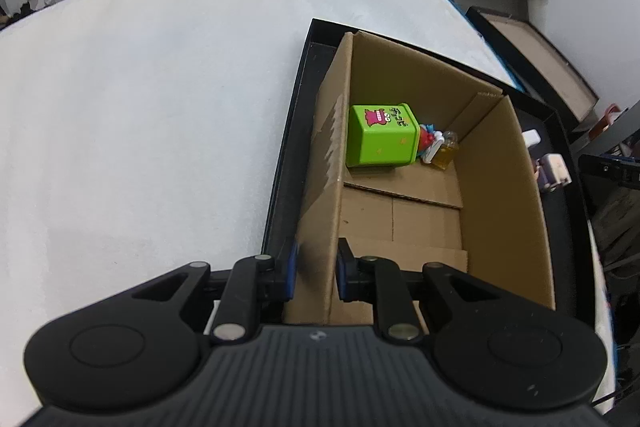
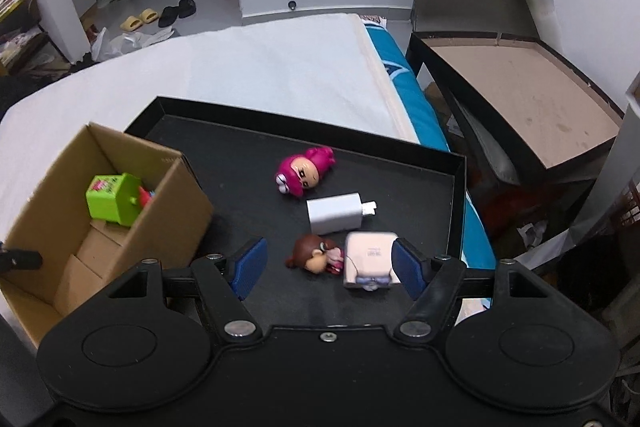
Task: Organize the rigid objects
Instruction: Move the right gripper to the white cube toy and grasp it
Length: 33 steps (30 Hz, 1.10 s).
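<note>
While the left gripper (image 1: 316,273) clamps the cardboard box (image 1: 500,187) wall, evidently steadying it, the right gripper (image 2: 326,267) hangs open over the black tray (image 2: 458,195), bracketing 2 items: brown-haired figurine (image 2: 314,257), pink case (image 2: 370,259).

The brown cardboard box (image 1: 404,211) is open on top, its near floor bare; a lime-green plastic cube (image 1: 380,139) and a small amber bottle (image 1: 445,150) crowd its far corner; on the shallow black tray (image 2: 248,163), a magenta toy figure (image 2: 306,173), white charger block (image 2: 336,215), brown-haired figurine (image 2: 316,257) and pale pink case (image 2: 370,261) cluster near the right wall; the tray's middle strip beside the box lies bare.
</note>
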Each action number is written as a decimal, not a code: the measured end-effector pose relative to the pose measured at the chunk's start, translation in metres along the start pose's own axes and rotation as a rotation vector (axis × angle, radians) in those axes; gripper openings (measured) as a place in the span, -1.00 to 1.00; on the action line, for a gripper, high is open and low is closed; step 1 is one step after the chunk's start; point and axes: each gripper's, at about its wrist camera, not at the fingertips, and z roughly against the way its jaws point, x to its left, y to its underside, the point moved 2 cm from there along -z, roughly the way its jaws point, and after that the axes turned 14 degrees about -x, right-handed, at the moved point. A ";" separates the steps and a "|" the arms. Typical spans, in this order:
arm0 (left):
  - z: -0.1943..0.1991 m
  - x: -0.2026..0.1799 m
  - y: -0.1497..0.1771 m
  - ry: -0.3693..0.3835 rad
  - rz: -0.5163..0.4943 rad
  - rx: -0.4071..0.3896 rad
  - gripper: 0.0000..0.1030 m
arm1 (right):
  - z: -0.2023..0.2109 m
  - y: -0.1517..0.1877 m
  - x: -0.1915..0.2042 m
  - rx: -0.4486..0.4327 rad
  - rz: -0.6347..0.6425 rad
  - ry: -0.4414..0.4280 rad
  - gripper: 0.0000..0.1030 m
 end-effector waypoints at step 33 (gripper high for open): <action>-0.016 -0.008 -0.003 -0.049 0.015 0.025 -0.65 | -0.071 0.043 -0.049 0.038 -0.061 -0.052 -0.12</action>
